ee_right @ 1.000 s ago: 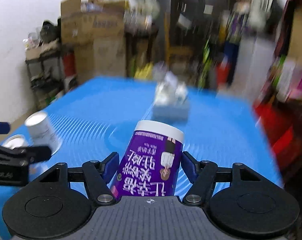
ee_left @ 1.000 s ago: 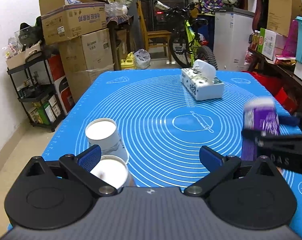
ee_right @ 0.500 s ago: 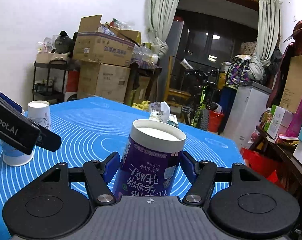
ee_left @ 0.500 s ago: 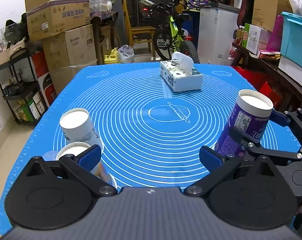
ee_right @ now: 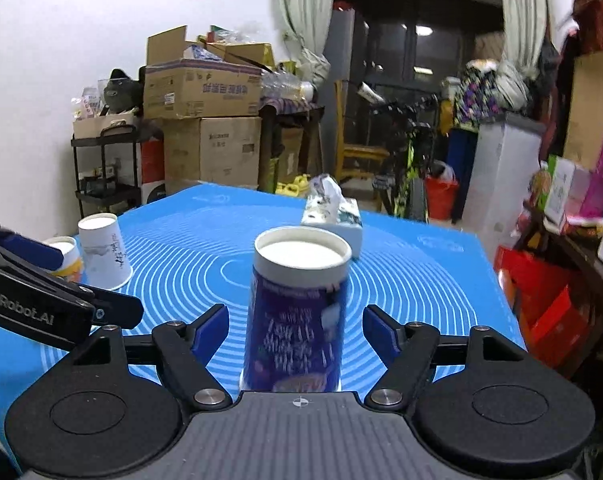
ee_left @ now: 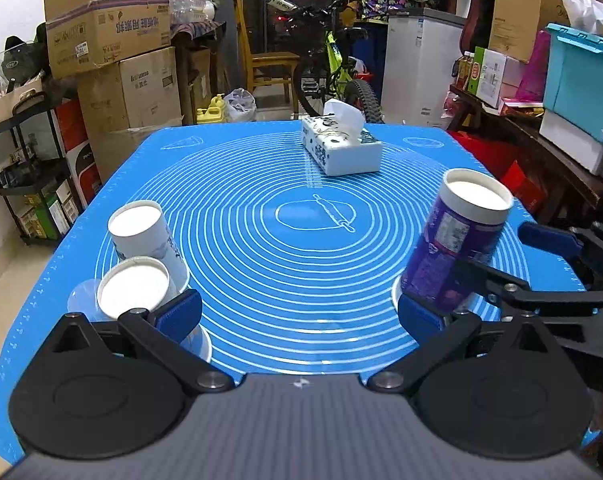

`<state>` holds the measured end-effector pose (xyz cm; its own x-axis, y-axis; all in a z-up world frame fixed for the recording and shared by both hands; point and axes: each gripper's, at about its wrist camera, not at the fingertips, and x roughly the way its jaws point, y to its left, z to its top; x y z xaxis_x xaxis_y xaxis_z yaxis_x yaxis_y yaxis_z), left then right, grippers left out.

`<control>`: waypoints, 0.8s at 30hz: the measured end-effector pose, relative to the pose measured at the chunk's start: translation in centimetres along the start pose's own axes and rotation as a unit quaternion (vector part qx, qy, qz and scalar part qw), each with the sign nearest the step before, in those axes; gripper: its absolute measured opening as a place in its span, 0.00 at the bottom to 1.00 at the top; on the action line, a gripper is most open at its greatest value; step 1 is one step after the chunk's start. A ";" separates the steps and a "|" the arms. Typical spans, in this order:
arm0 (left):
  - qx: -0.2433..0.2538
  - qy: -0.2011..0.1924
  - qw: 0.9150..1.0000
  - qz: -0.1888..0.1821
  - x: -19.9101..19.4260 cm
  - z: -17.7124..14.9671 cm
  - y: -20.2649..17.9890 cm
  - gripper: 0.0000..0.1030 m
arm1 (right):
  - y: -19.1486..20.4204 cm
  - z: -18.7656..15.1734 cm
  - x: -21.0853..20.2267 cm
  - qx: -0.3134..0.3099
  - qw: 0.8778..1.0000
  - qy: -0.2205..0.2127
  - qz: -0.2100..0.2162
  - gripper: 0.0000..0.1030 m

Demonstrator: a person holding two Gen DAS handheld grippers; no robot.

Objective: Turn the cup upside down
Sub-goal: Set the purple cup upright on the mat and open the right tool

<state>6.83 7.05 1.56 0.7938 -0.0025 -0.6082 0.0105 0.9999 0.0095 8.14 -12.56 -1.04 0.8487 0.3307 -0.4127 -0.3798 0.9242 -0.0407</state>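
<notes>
— Standing mouth-down near the right edge of the surface (ee_left: 237, 168), the purple cup (ee_right: 297, 312) has its white base facing up.

— Is the right gripper (ee_right: 295, 330) clamped on it?

— No. Its blue fingers (ee_right: 211, 330) are spread apart, one on each side of the cup, with a gap showing on both sides.

— And the left gripper (ee_left: 297, 314)?

— Fingers wide apart, holding nothing. Its left finger (ee_left: 177, 314) overlaps the nearer of two white paper cups in view; I cannot tell if they touch.

— Where are those cups?

— Near the left edge, both upside down: the near white cup (ee_left: 135, 292) and the far white cup (ee_left: 141, 232) just behind it, very close together.

— Anything else on the blue mat?

— A tissue box (ee_left: 341, 150) toward the far edge, a tissue poking out of its top.
</notes>
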 end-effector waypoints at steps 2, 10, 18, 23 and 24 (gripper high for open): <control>0.001 0.000 1.000 -0.003 -0.3 -0.3 -0.3 1.00 | -0.5 -0.3 -1.1 0.014 1.000 0.006 -0.004 0.76; 0.018 -0.009 1.000 -0.017 -2.3 -2.0 -2.0 1.00 | -2.0 -1.5 -5.8 0.063 0.997 0.018 -0.035 0.76; 0.035 -0.013 0.999 -0.031 -4.1 -3.6 -3.5 1.00 | -2.1 -2.4 -9.1 0.063 0.997 0.022 -0.047 0.77; 0.039 -0.012 0.998 -0.040 -5.0 -4.6 -4.1 1.00 | -1.7 -2.8 -10.5 0.058 0.997 0.024 -0.046 0.77; 0.041 -0.012 0.998 -0.041 -5.2 -4.8 -4.2 1.00 | -1.6 -2.9 -10.7 0.056 0.997 0.025 -0.046 0.77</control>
<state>-0.21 2.91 0.89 0.8027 -0.0848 -0.5904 0.1241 0.9919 0.0263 -1.44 -18.11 0.83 0.8576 0.2370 -0.4565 -0.2559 0.9665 0.0209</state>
